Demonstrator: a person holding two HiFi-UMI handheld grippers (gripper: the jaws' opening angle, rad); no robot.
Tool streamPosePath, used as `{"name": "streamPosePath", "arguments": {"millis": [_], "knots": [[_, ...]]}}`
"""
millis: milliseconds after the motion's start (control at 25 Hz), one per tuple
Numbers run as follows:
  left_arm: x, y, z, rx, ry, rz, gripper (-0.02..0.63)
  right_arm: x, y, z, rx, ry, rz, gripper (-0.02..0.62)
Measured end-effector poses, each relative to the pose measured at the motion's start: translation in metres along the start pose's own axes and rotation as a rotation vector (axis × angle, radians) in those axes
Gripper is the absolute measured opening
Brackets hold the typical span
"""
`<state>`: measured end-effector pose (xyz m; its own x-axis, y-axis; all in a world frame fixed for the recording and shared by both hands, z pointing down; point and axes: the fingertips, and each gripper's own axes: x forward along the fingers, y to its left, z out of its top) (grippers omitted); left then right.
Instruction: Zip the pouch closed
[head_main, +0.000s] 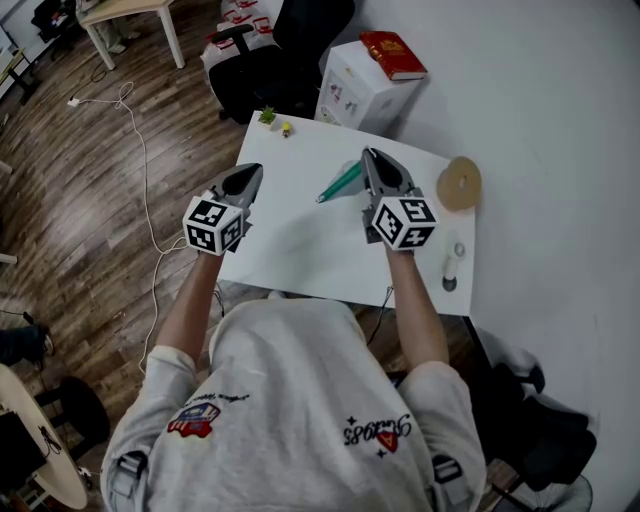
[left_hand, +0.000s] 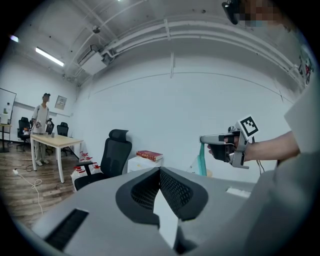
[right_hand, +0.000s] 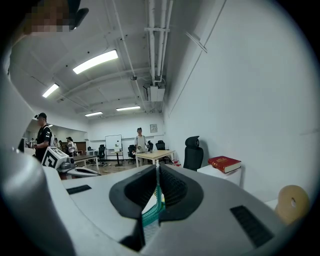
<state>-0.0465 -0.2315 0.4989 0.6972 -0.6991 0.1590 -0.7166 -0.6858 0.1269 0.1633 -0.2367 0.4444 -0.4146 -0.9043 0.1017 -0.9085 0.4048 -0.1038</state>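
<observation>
left gripper (head_main: 250, 172): jaws clenched, empty
right gripper (head_main: 368, 153): jaws pinching teal pouch (head_main: 340, 183)
shirt print (head_main: 375, 433): can't read it

We see a white table (head_main: 300, 250) on a dark wood floor (head_main: 90, 190). At the far side, a black chair (head_main: 300, 40) stands by the white wall (head_main: 540, 90).

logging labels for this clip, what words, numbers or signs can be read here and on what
Nothing reads clearly.
Shirt: script print, upside down, too blurred to read.
Red book: cover print too small.
White box: side pictures, words too small.
Marker cubes: square patterns only, no letters.
</observation>
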Motion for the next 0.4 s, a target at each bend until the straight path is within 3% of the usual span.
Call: {"name": "streamPosePath", "arguments": {"millis": [400], "knots": [[0.000, -0.004, -0.003, 0.004, 0.003, -0.017, 0.005, 0.011, 0.015, 0.011, -0.028, -0.001, 0.034, 0.015]]}}
